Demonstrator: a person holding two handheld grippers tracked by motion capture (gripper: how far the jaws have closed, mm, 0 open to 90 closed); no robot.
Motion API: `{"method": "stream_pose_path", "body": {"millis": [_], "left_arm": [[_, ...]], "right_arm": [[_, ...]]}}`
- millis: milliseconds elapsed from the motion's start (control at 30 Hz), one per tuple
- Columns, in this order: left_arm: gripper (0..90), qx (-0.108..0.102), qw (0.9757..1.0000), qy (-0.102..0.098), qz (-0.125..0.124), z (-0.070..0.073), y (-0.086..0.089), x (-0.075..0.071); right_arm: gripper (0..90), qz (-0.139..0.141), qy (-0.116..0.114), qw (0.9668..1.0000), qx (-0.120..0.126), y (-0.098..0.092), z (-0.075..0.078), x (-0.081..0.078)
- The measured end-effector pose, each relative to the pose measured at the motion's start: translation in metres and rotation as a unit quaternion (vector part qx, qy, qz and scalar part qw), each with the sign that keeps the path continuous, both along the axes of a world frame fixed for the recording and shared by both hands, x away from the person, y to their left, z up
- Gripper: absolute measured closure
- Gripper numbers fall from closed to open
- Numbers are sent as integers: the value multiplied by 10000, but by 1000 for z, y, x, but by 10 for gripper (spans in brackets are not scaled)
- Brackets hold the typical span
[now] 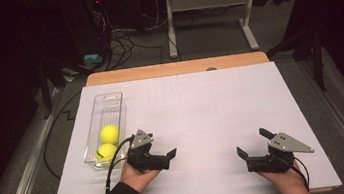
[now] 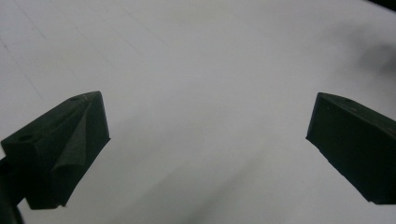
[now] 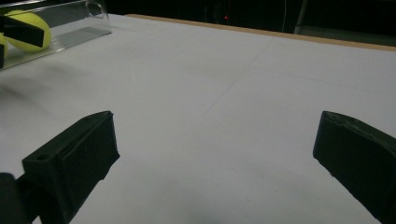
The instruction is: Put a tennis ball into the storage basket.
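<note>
Left hand-held gripper (image 1: 159,149) rests low over the near left part of the white surface (image 1: 221,105), just to the right of a clear tray (image 1: 110,102). Its jaws stand wide apart with nothing between them, and its own view shows only bare white sheet in the gap (image 2: 208,135). The person's left hand (image 1: 137,174) comes in from the near edge in a dark sleeve.

Right hand-held gripper (image 1: 254,141) sits over the near right part of the surface, well apart from the left one. Its jaws are also spread wide and empty (image 3: 215,140).

Two yellow balls (image 1: 109,133) lie in the near end of the clear tray, one just behind the other and touching or nearly so. The tray runs lengthwise from near to far along the left side of the surface, and its far half is bare. In the right gripper view one ball (image 3: 28,28) shows inside the tray at far left.
</note>
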State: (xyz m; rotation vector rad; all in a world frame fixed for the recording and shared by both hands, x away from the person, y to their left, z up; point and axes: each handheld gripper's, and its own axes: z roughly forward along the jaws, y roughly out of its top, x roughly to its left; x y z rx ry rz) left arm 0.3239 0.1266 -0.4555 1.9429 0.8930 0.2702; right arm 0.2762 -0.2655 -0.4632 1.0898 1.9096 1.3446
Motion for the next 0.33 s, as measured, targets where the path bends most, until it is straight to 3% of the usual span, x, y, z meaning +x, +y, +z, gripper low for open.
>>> {"method": "stream_pose_path", "body": {"millis": [133, 200, 333], "left_arm": [[0, -249, 9995, -199, -74, -2, 8, -4], [0, -312, 9994, -117, -76, -4, 10, -1], [0, -340, 9993, -157, -54, -6, 11, 0]], "right_arm": [[0, -76, -31, 9999, 71, -4, 2, -7], [0, -117, -12, 9999, 73, -5, 1, -9], [0, -223, 38, 9997, 74, -7, 0, -7]]}}
